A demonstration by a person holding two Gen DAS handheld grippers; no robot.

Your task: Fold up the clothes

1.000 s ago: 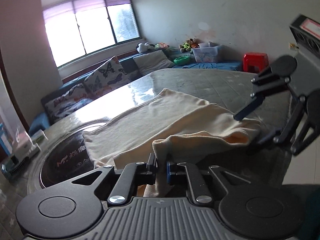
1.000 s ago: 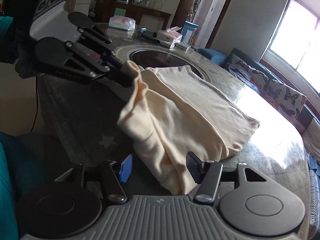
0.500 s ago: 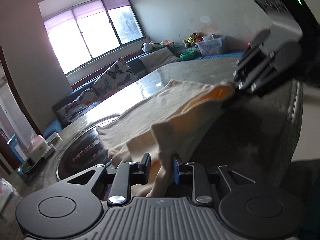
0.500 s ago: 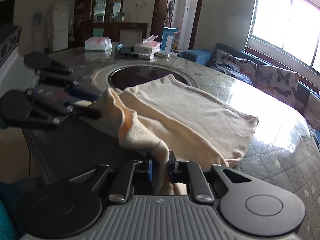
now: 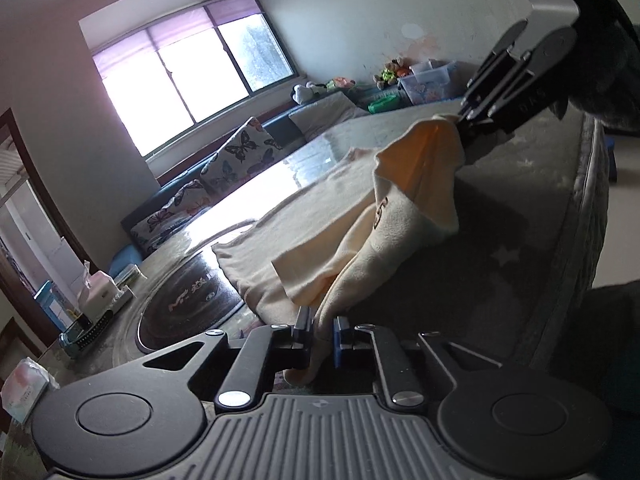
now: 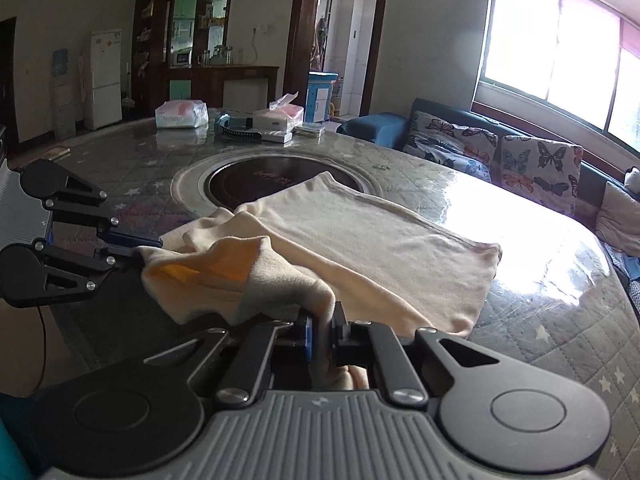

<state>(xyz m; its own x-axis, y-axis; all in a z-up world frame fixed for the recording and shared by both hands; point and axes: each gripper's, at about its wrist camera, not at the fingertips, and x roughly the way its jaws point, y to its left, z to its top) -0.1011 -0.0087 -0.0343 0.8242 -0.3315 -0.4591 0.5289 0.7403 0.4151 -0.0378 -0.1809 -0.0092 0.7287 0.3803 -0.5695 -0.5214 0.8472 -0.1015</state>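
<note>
Black tool [image 5: 320,334], blue pads [image 5: 337,340]

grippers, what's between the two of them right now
A raised stretch of the cream garment spans from the left gripper to the right gripper, both pinching its near edge; the right wrist view shows this best.

lettering on the dark round inset [image 5: 188,300] too blurred to read. the cream garment [image 6: 360,236] hides part of its rim.
</note>
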